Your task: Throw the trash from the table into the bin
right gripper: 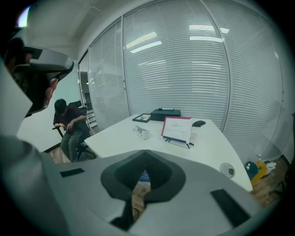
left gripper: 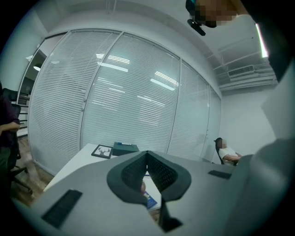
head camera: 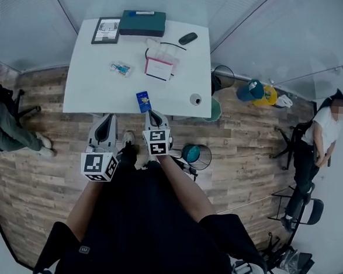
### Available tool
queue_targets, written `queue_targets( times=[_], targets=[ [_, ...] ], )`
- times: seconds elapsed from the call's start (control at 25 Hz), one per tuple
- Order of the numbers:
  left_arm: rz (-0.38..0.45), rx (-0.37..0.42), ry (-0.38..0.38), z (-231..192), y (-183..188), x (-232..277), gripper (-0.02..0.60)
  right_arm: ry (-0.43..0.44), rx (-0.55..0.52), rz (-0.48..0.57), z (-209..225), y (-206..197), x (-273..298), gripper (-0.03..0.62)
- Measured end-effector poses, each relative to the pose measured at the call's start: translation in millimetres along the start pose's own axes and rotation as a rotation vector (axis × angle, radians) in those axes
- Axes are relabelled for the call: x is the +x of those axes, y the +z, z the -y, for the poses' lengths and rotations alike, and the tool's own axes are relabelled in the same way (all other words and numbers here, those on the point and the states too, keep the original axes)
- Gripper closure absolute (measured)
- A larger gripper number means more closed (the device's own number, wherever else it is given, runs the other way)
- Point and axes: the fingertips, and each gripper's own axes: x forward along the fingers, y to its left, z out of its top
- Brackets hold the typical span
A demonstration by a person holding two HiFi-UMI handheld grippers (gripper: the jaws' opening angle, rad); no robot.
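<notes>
Left tongs: the left gripper [left gripper: 147,154] has its jaws closed tip to tip, with nothing in them. It's pointing roughly level at the table.
Right tongs: same for the right gripper [right gripper: 145,153], pinched fully together and empty, tilted down toward the table's near edge.
Closest trash: a blue packet [head camera: 143,101] lies flat right at the near edge of the white table [head camera: 92,93], just ahead of the right tongs.
Other trash: a clear wrapper [head camera: 121,68] sits further in, left of the pink desk calendar [head camera: 161,67].
Handling guess: both look light and thin, and the packet is probably slick. I'd open up and nip its near edge. The wrapper looks soft, so pinch it mid-body.
Bin: the wire bin [head camera: 207,163] is on the floor, off the table's near right corner.
</notes>
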Motion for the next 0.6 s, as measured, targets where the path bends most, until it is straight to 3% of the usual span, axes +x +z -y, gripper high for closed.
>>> queue_targets(
  times=[0.28,0.44,0.6],
  targets=[
    [-0.039,-0.039,-0.044,-31.8,-6.2,42.4,0.575,-0.036,-0.009,-0.049,9.9,-0.7,33.7,0.583],
    [-0.044,-0.043,-0.049,-46.1,-4.9,58.1,0.575,-0.061,0.002,-0.112,19.5,-8.9,54.7,0.477],
    [-0.06,-0.074,-0.028,-62.8,-10.0,70.6,0.575,-0.052,0.015,-0.187,20.9,-22.6,71.9,0.454]
  ],
)
